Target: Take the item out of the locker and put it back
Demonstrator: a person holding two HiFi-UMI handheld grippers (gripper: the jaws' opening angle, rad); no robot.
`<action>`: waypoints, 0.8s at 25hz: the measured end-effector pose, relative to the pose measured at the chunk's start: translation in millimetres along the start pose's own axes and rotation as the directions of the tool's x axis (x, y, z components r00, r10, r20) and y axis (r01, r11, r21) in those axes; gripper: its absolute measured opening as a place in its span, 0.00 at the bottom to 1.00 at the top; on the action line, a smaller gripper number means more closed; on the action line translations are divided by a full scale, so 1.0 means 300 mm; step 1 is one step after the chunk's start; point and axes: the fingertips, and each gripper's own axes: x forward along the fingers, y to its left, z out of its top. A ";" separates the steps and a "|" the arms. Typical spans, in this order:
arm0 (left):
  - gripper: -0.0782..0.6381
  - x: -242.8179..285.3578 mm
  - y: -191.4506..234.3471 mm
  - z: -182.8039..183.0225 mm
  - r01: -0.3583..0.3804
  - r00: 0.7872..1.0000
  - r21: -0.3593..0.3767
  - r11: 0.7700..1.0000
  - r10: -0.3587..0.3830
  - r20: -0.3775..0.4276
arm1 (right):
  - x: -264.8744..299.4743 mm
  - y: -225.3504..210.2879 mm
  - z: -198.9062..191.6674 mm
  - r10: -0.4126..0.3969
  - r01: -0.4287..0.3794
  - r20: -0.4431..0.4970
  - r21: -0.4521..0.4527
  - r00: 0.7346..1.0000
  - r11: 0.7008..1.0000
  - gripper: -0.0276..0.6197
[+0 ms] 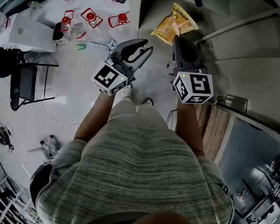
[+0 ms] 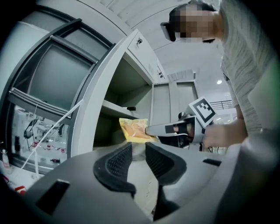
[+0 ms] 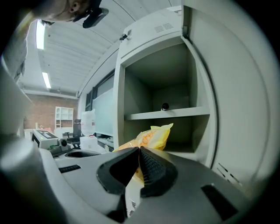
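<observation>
A yellow snack bag (image 1: pixel 176 24) hangs in the air in front of the open grey locker (image 1: pixel 240 25), with my right gripper (image 1: pixel 176 38) shut on its near edge. In the right gripper view the bag (image 3: pixel 154 134) sticks out past the closed jaws (image 3: pixel 139 151), and the locker shelf (image 3: pixel 166 114) lies just beyond it. My left gripper (image 1: pixel 145 45) stands open beside it, to the left, with nothing between its fingers. The left gripper view shows the bag (image 2: pixel 135 130) pinched by the right gripper (image 2: pixel 153 129) at the locker's mouth, above my open left gripper (image 2: pixel 138 155).
The locker door (image 2: pixel 105 100) stands swung open at the left. A small black object (image 3: pixel 165 106) sits on the upper shelf. On the floor to the left lie red-capped bottles (image 1: pixel 91 16), a white box (image 1: pixel 29 31) and a black chair (image 1: pixel 23 80).
</observation>
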 end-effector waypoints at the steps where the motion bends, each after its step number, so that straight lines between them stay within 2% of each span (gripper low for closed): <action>1: 0.24 0.001 -0.009 0.004 0.000 1.000 0.001 1.000 0.000 0.007 | -0.017 0.005 0.002 0.004 -0.004 0.005 0.000 1.000 1.000 0.08; 10: 0.24 0.016 -0.095 0.028 -0.007 0.999 0.015 1.000 0.007 0.033 | -0.098 0.004 0.009 0.030 -0.030 0.022 -0.010 0.999 1.000 0.08; 20: 0.24 -0.011 -0.062 0.032 -0.034 0.999 0.007 0.999 0.034 0.039 | -0.009 0.001 -0.019 0.042 -0.042 0.002 -0.007 0.999 0.999 0.08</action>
